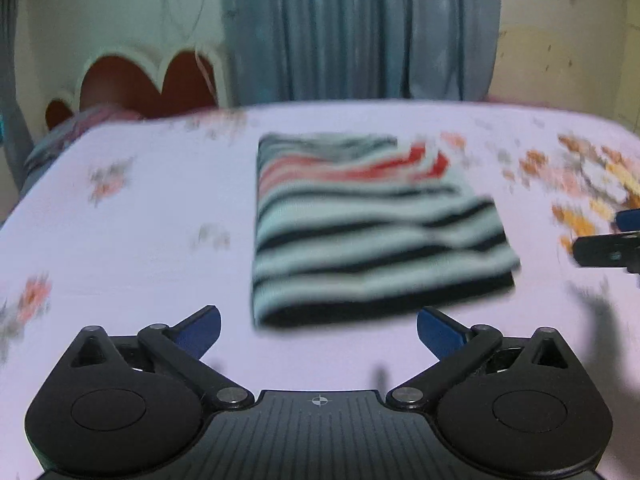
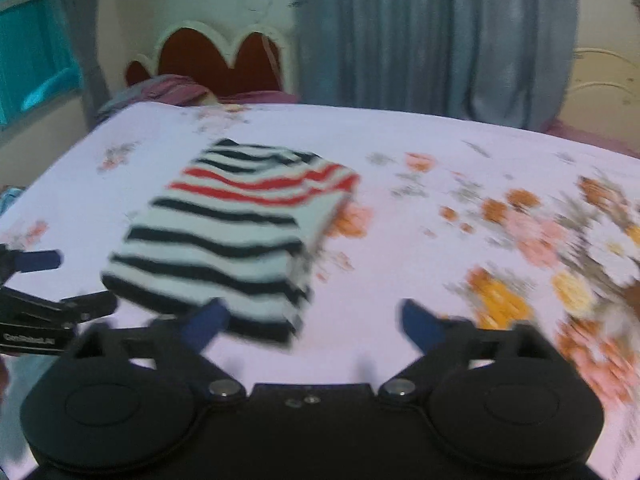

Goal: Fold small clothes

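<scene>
Shirt (image 1: 368,228), knit, striped navy, white and red, folded into thick rectangle on floral sheet (image 1: 132,240). Left gripper (image 1: 319,330) and right gripper (image 2: 310,322) spread apart, empty.

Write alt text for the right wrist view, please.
A folded striped garment, white with dark and red stripes, lies on a floral bedsheet. The open right gripper hovers near it, empty; the left gripper shows at the left edge.
</scene>
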`<state>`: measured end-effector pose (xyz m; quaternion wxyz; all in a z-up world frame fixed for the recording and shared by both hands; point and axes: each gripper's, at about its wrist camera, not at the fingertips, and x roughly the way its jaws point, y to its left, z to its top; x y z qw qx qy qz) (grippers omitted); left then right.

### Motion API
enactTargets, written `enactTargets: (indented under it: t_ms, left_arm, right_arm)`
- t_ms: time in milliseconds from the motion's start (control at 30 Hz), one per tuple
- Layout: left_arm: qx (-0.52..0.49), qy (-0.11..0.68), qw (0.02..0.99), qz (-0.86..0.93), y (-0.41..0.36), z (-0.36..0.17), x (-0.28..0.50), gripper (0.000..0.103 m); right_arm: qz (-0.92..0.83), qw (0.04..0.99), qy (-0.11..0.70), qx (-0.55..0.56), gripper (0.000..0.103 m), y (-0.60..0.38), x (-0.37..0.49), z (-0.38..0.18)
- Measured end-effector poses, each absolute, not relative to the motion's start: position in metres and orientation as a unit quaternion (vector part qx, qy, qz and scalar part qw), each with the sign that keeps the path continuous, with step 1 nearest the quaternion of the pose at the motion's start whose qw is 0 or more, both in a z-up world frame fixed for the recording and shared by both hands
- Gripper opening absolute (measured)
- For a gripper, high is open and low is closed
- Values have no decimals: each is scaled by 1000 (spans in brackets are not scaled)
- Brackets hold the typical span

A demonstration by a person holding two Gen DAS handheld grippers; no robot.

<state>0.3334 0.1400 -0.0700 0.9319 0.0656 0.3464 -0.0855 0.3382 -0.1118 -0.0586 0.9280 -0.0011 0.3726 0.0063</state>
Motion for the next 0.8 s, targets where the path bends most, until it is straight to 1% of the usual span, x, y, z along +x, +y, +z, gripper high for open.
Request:
enactTargets:
  t_ms: [100,167,300,333,567,800]
  left_arm:
    - [59,361,927,-81,136,-70,304,103]
    - [53,361,927,-84,134,-65,282,103]
    - [40,343,935,-86,133,-46,233,103]
    - [36,339,936,-84,133,-40,223,103]
    - [-8,301,951,-69,152,5,156,103]
    - [-11,257,965,-52,166,45,85,103]
  right_arm:
    - [-23,917,399,-13,102,-119,309,-68]
    - [-27,915,402,-7,102,-122,285,-68]
    - [-30,924,380,-3,102,-115,240,-51]
    - [-6,933,359,-5,102,-114,231,-46]
    - [-24,945,327,1,102,-105,165,-6]
    - [-20,957,287,18,102,-95,104,24]
